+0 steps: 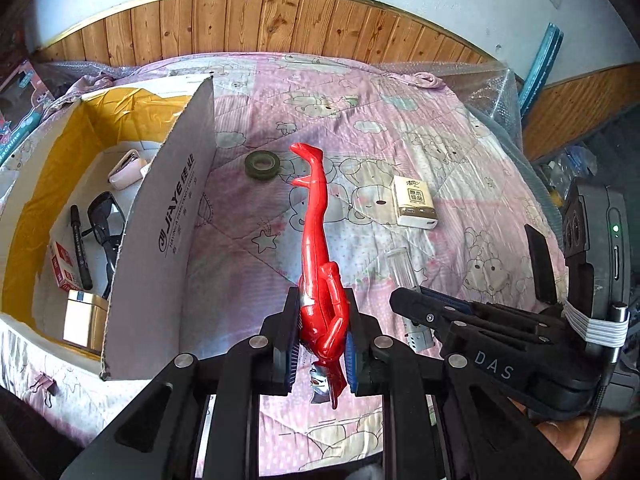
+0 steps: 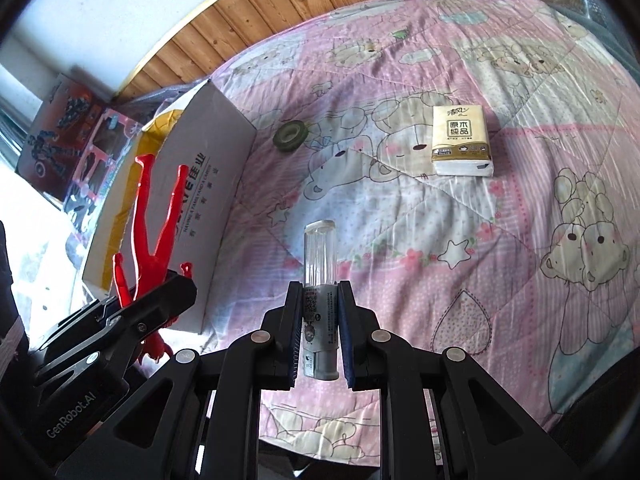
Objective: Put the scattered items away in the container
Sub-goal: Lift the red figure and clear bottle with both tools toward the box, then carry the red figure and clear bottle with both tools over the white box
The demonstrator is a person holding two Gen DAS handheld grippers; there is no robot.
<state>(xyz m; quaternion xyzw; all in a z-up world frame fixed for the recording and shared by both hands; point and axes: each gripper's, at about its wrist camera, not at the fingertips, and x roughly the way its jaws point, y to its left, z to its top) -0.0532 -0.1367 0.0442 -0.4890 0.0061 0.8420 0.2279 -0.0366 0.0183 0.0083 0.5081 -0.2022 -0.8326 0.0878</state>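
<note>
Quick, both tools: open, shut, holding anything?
Left tool: shut on the red toy figure.
Right tool: shut on the clear-capped tube.

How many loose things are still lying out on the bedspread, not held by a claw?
2: a green tape roll near the cardboard box, and a tissue pack further right. Others may lie outside the views.

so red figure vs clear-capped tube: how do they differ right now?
The red figure is opaque, glossy and limbed; the tube is a plain cylinder with a clear cap. The figure sits in the left gripper, the tube in the right gripper. Both are clamped, neither yet in the box.
</note>
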